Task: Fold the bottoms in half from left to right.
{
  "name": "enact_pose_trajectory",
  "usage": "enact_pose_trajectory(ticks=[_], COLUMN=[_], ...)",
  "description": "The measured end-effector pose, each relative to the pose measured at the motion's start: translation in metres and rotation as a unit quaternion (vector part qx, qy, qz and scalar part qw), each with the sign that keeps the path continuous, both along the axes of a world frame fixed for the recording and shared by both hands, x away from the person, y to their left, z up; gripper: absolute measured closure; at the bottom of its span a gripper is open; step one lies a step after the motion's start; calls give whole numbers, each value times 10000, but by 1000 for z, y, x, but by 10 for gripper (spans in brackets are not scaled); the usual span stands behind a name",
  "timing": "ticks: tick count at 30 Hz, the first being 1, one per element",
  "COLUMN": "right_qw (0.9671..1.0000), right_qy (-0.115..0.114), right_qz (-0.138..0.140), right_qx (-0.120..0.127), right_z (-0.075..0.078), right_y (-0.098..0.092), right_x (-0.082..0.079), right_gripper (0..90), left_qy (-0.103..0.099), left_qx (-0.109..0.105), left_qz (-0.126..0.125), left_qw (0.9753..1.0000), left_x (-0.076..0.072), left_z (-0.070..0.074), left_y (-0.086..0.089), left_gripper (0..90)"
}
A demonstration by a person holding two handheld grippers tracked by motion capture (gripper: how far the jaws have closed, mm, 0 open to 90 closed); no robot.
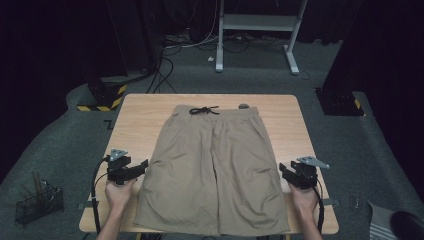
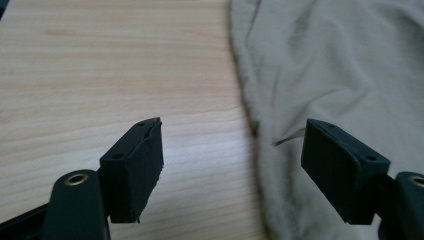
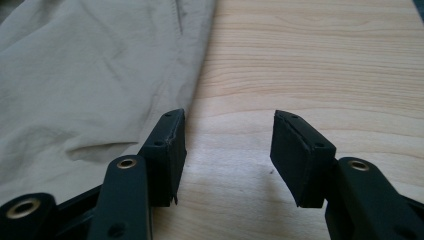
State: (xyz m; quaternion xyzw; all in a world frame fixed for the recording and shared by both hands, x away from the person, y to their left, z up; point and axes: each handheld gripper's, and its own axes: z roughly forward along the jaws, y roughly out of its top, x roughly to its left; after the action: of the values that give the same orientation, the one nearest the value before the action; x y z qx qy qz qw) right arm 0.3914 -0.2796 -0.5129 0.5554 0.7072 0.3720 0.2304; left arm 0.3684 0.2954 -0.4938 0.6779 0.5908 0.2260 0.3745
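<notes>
Khaki drawstring shorts (image 1: 214, 167) lie flat mid-desk (image 1: 295, 120), waistband far. Left gripper (image 1: 141, 169) and right gripper (image 1: 284, 171) flank the leg hems, fingers spread, holding nothing. Wire basket (image 1: 39, 204) on floor, left.

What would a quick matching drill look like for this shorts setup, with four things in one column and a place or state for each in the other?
Things:
1. shorts
2. drawstring
3. left claw
4. right claw

Places or states:
A. open, at the person's left edge of the shorts
B. tied in a dark bow at the waistband, far side
C. laid flat on the wooden table, legs toward the person
D. open, beside the person's right edge of the shorts

Pairs: 1-C, 2-B, 3-A, 4-D
</notes>
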Motion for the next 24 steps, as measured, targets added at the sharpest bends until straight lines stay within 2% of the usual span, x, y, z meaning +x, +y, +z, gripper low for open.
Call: enact_pose_trajectory(ticks=[3, 4, 5, 6, 11, 13, 17, 24], right_qw=[10000, 9999, 9999, 9999, 9994, 9991, 9984, 9971], right_qy=[42, 52, 52, 43, 32, 57, 173, 208], right_qz=[32, 96, 96, 163, 353, 412, 527, 701], right_qx=[2, -36, -36, 0, -33, -80, -104, -205], right_z=[0, 1, 1, 3, 9, 10, 8, 10], right_y=[3, 7, 7, 11, 25, 31, 47, 64], right_x=[0, 2, 2, 3, 7, 9, 16, 20], right_gripper=[488, 490, 490, 491, 492, 493, 504, 507], left_qy=[7, 15, 15, 116, 154, 123, 121, 195], left_qx=[48, 1, 1, -22, -36, -125, -61, -23], left_qz=[-95, -237, -237, -353, -417, -415, -574, -630], left_qw=[9999, 9997, 9997, 9993, 9990, 9990, 9983, 9978], left_x=[2, 5, 5, 9, 13, 14, 16, 21], left_z=[2, 3, 3, 1, -1, -2, -5, -12], left_y=[-8, -15, -15, -22, -34, -39, -49, -59], left_gripper=[254, 256, 260, 260, 260, 261, 254, 253])
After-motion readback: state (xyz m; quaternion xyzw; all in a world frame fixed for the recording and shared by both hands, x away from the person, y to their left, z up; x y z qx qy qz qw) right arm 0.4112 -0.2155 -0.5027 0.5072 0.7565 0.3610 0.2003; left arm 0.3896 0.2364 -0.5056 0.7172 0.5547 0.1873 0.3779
